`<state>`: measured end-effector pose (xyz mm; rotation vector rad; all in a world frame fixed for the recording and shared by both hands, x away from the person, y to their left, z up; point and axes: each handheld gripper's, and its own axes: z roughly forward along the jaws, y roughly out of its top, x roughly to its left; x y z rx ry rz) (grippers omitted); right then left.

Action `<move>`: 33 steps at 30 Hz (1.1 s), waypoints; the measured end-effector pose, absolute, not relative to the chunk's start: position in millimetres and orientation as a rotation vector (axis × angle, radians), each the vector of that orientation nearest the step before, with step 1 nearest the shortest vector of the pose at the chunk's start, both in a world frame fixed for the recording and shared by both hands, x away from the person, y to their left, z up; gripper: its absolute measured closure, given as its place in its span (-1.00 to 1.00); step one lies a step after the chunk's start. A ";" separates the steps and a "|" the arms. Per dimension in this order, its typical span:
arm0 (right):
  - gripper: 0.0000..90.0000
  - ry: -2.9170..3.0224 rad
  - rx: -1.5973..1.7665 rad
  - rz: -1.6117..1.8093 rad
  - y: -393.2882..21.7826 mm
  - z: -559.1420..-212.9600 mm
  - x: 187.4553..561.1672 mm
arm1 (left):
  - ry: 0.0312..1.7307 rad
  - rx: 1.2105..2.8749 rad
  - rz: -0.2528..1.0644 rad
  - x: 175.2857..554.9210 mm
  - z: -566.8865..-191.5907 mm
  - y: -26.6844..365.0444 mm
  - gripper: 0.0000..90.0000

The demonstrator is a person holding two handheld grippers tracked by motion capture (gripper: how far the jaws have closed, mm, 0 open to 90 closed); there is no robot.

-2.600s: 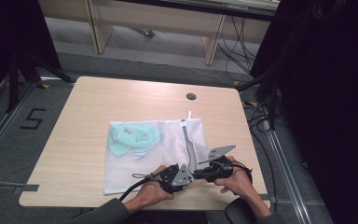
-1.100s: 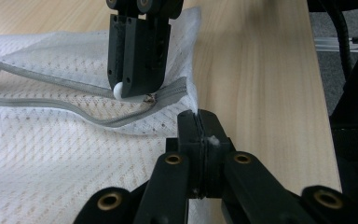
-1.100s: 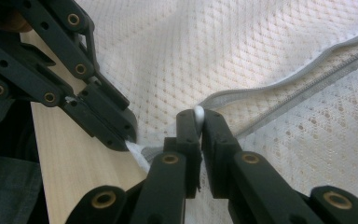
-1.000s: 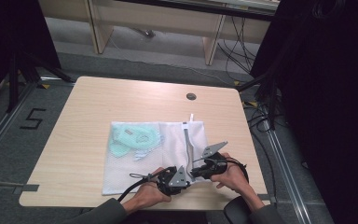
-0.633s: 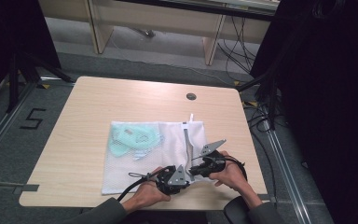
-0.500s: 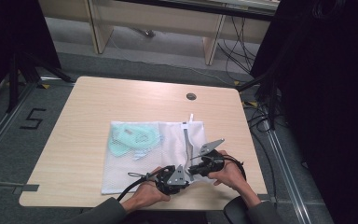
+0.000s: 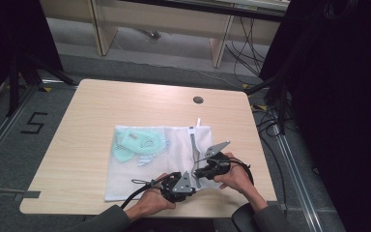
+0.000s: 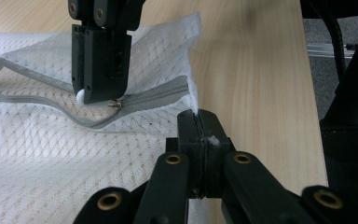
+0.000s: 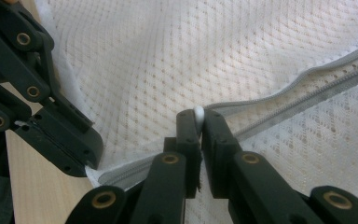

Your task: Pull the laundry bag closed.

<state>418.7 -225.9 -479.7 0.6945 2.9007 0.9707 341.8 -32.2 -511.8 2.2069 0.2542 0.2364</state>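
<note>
1. Since the earlier frames the right gripper (image 7: 200,172) has slid nearer along the grey zipper (image 8: 135,100).
2. It pinches the white zipper pull (image 9: 198,112).
3. The left gripper (image 8: 198,122) clamps the corner of the white mesh bag (image 7: 140,171).
4. The bag lies flat on the table (image 7: 92,116).
</note>
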 end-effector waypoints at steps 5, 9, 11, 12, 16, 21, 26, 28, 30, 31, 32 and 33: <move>0.91 2.899 0.688 0.954 -223.7 -479.1 421.9 | 0.251 2.206 0.234 342.0 -510.6 -31.4 0.98; 0.91 2.905 0.677 0.946 -222.1 -479.2 423.0 | 0.231 2.209 0.243 342.6 -509.4 -31.3 0.98; 0.91 2.897 0.687 0.949 -222.3 -478.8 424.3 | 0.236 2.207 0.247 341.6 -510.1 -31.0 0.98; 0.91 2.897 0.687 0.949 -222.3 -478.8 424.3 | 0.236 2.207 0.247 341.6 -510.1 -31.0 0.98; 0.91 2.901 0.685 0.943 -220.9 -479.7 426.4 | 0.234 2.204 0.241 342.4 -508.8 -31.8 0.98; 0.91 2.902 0.687 0.936 -219.7 -479.8 428.4 | 0.257 2.199 0.228 342.3 -509.2 -31.0 0.98; 0.92 2.887 0.677 0.919 -218.4 -479.5 431.3 | 0.263 2.215 0.240 340.4 -508.9 -30.4 0.98; 0.92 2.879 0.688 0.913 -218.8 -478.9 432.7 | 0.270 2.203 0.243 338.6 -509.4 -31.9 0.98; 0.92 2.883 0.677 0.917 -218.3 -478.6 434.0 | 0.271 2.213 0.245 338.5 -509.6 -31.5 0.98; 0.92 2.877 0.678 0.906 -217.2 -478.7 433.8 | 0.270 2.213 0.251 338.8 -509.6 -31.7 0.98; 0.92 2.877 0.678 0.906 -217.2 -478.7 433.8 | 0.270 2.213 0.251 338.8 -509.6 -31.7 0.98; 0.92 2.877 0.676 0.904 -216.4 -478.8 433.8 | 0.215 2.214 0.247 341.3 -509.2 -32.5 0.98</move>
